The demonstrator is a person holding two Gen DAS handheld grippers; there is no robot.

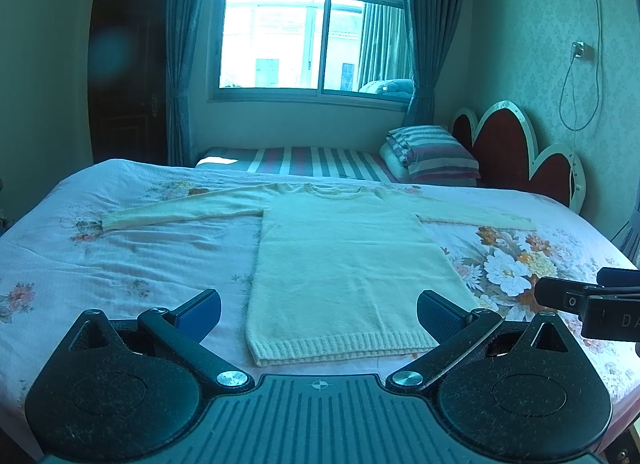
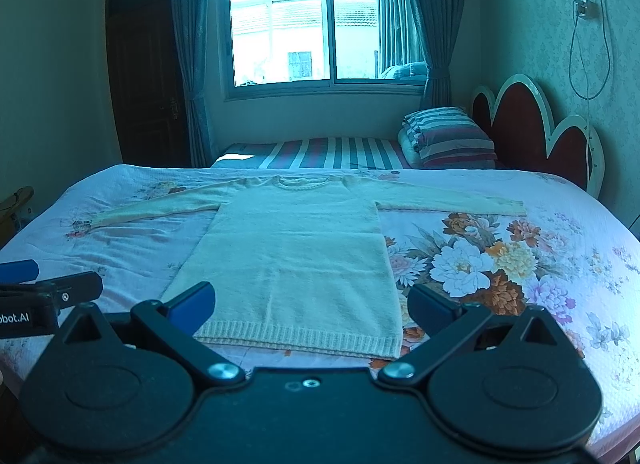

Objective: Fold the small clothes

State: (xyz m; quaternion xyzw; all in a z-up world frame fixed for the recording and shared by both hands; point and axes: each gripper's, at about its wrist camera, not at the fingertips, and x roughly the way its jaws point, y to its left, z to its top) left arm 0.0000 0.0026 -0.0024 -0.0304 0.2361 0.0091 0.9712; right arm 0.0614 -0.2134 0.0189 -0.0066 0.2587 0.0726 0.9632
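At the far left of the floral bedspread (image 1: 120,264) lies the sweater's left sleeve (image 1: 180,209), stretched straight out from the shoulder, its cuff near the bed's left edge; it is laid out flat, I judge, so that it can be carried across the body in one clean fold. The left gripper (image 1: 319,314) hovers over the near hem with its fingers spread wide and nothing between them; its blue pads (image 1: 202,314) stand either side of the ribbed hem (image 1: 340,346), apart from the cloth.

In the middle the cream knitted sweater (image 2: 296,248) lies face up, neckline (image 2: 302,183) toward the window (image 2: 320,23), body smooth, hem nearest the person; no fold has been made yet, so the task seems to stand at its very start. The right gripper (image 2: 310,306) is likewise open wide and empty, held just short of the hem; the two tools sit side by side, probably poised to pick corners or sleeves.

To the right the other sleeve (image 2: 452,201) runs out over the large printed flowers (image 2: 472,264); beyond it, a striped pillow (image 2: 452,135) rests against the red headboard (image 2: 532,131), well clear of the work.
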